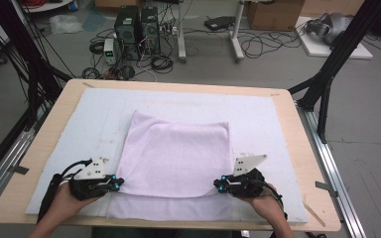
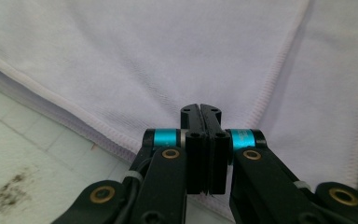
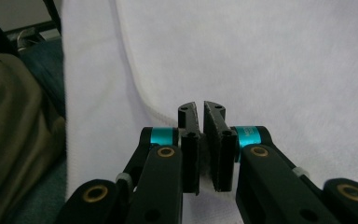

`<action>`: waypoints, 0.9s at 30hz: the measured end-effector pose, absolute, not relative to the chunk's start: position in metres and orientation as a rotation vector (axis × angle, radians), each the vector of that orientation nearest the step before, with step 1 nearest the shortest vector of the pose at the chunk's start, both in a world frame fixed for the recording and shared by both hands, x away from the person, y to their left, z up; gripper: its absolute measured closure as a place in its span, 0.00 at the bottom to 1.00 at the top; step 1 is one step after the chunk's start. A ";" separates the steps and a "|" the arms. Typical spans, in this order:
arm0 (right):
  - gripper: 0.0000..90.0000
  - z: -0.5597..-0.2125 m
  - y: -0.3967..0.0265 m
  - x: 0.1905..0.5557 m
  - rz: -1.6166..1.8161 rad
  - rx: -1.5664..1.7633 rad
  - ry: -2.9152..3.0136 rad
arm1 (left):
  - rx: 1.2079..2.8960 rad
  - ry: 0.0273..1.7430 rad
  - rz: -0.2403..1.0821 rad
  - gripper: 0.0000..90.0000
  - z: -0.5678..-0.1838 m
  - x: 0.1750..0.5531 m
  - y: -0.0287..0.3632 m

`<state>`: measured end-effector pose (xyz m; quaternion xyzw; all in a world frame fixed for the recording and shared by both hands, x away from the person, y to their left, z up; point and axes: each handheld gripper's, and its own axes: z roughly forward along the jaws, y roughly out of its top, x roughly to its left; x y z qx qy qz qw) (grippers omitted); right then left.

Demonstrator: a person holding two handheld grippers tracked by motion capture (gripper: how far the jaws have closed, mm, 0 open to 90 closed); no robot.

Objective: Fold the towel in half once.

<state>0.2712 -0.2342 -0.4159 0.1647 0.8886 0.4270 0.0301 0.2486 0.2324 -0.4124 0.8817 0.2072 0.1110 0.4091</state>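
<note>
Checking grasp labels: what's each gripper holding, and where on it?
Left gripper is shut at the folded towel's left edge, right gripper at its right edge; whether cloth is pinched between either's jaws cannot be told.

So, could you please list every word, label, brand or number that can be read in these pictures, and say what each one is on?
No text can be read with certainty.
Turquoise sleeve on the right gripper: small dark print, too blurred to read.
Towel, white mat and wooden table: no writing seen.
Computer towers and cardboard box on the floor: any labels are too small to make out.
</note>
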 end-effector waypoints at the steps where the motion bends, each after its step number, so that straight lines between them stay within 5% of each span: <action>1: 0.95 -0.410 -0.234 0.268 1.332 0.496 2.729 | 2.209 0.516 0.285 0.98 -0.408 0.245 0.234; 9: 0.95 -0.392 -0.242 0.231 1.392 0.422 2.733 | 2.207 0.445 0.269 0.98 -0.394 0.207 0.244; 11: 0.91 -0.400 -0.245 0.226 1.417 0.415 2.777 | 2.220 0.449 0.273 0.90 -0.401 0.204 0.243; 14: 0.84 -0.410 -0.247 0.229 1.414 0.475 2.769 | 2.246 0.466 0.260 0.77 -0.412 0.208 0.240; 27: 0.75 -0.429 -0.226 0.255 1.326 0.464 2.820 | 2.289 0.452 0.221 0.74 -0.432 0.222 0.225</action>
